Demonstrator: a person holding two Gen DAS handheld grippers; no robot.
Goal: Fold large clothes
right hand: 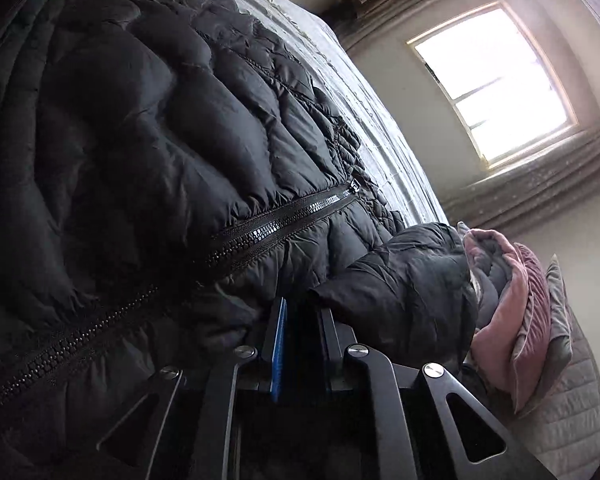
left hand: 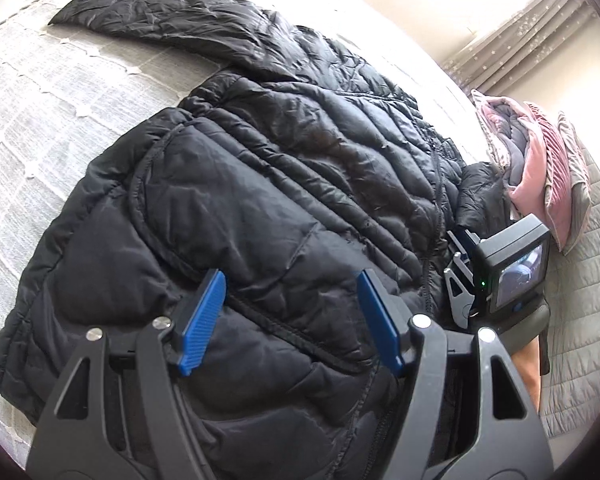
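Grey quilted bedspread (left hand: 40, 128) covers the whole bed, and across it sprawls the black puffer jacket (left hand: 260, 184), front up, zip (right hand: 276, 220) closed along its middle, one sleeve (left hand: 156, 20) flung out flat toward the bed's far edge. Over by the far right corner of the bed there's a pile of pink and grey cushions (left hand: 540, 168) propped together, with the jacket's other sleeve (right hand: 404, 280) bunched up just beside them. Behind that, a bright window (right hand: 496, 84) and a patterned curtain (left hand: 532, 36). Now the left gripper (left hand: 292, 320) hangs over the jacket's lower body, its blue pads (left hand: 204, 320) standing well apart with nothing between them, only padded fabric beneath. The right gripper (right hand: 300, 332) is down at the jacket's right edge near that bunched sleeve, seen from the left wrist as a dark block with a small screen (left hand: 520, 276); its jaws stand only narrowly parted, one blue pad (right hand: 278, 356) showing edge-on, and I cannot tell whether any fabric is pinched in that slim, dark gap.
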